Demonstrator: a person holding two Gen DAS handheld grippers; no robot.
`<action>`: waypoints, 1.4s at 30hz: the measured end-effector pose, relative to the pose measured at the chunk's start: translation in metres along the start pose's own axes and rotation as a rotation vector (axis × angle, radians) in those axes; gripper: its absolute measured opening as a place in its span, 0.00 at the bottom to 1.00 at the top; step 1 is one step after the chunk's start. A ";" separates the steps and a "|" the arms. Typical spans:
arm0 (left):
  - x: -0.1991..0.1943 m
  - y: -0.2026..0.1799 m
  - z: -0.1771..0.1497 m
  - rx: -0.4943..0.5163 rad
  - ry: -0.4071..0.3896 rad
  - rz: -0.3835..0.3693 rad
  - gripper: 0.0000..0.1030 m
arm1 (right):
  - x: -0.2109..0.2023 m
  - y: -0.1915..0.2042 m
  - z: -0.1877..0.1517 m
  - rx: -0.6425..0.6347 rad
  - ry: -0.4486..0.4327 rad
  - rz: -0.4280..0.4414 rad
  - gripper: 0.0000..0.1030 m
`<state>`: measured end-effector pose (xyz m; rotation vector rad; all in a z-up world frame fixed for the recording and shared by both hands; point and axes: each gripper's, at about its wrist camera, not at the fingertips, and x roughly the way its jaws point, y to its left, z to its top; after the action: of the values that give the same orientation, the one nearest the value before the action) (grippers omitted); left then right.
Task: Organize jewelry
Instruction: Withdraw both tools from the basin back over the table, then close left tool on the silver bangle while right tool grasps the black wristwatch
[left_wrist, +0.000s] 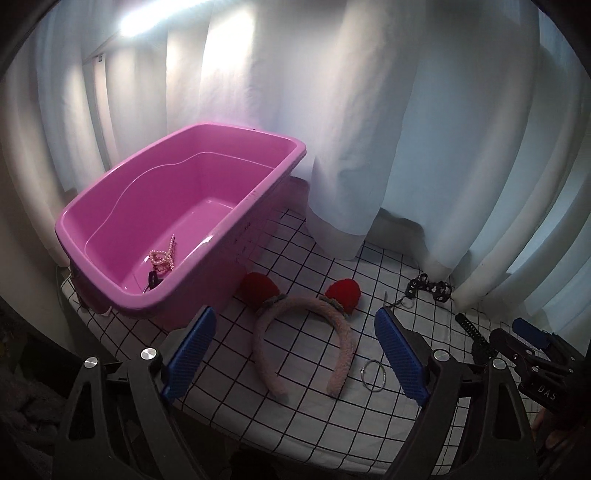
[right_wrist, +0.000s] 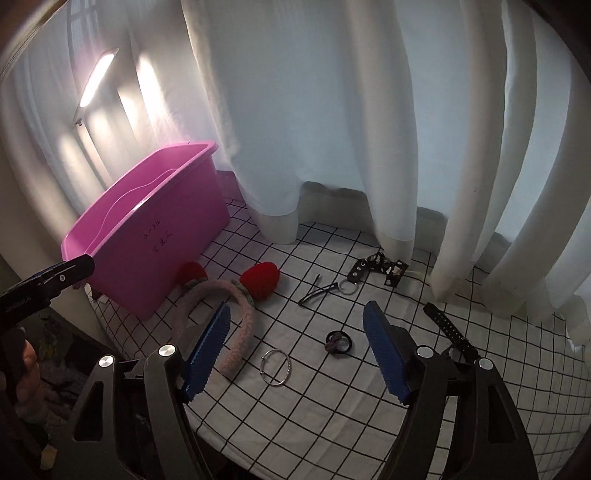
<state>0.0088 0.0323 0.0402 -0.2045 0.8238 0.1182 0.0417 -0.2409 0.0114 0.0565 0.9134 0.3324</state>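
Two grippers' fingers (left_wrist: 400, 354) (right_wrist: 384, 350) spread empty; pearl necklace (left_wrist: 162, 256) inside pink bin (left_wrist: 221, 229) only in left view.

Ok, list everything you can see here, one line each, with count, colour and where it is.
bin: one, pink, on the cloth at left.
pearl strand: one, pale pink, inside the bin.
dark item: one, black, in the bin beside the pearls; too small to identify.
headband: one, pink fuzzy with two red pompoms, on the cloth in front of the bin.
bangle: one, silver, right of the headband.
hair tie: one, black, right of the bangle.
hair clip: one, black, farther back.
bow piece: one, black and white, with a ring, near the curtain.
strap: one, black, perforated, at right.
tablecloth: one, white with black grid.
curtain: white, behind.
left gripper: open, empty.
right gripper: open, empty.
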 end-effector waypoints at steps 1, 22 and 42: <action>0.002 -0.008 -0.007 0.002 0.004 -0.002 0.84 | -0.002 -0.013 -0.009 0.008 0.008 -0.011 0.69; 0.063 -0.092 -0.112 0.074 0.129 0.019 0.84 | 0.009 -0.135 -0.092 0.171 0.058 -0.122 0.69; 0.145 -0.111 -0.139 0.008 0.197 0.058 0.85 | 0.066 -0.170 -0.097 0.149 0.082 -0.104 0.69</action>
<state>0.0271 -0.1034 -0.1437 -0.1870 1.0270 0.1509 0.0469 -0.3910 -0.1306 0.1324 1.0180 0.1702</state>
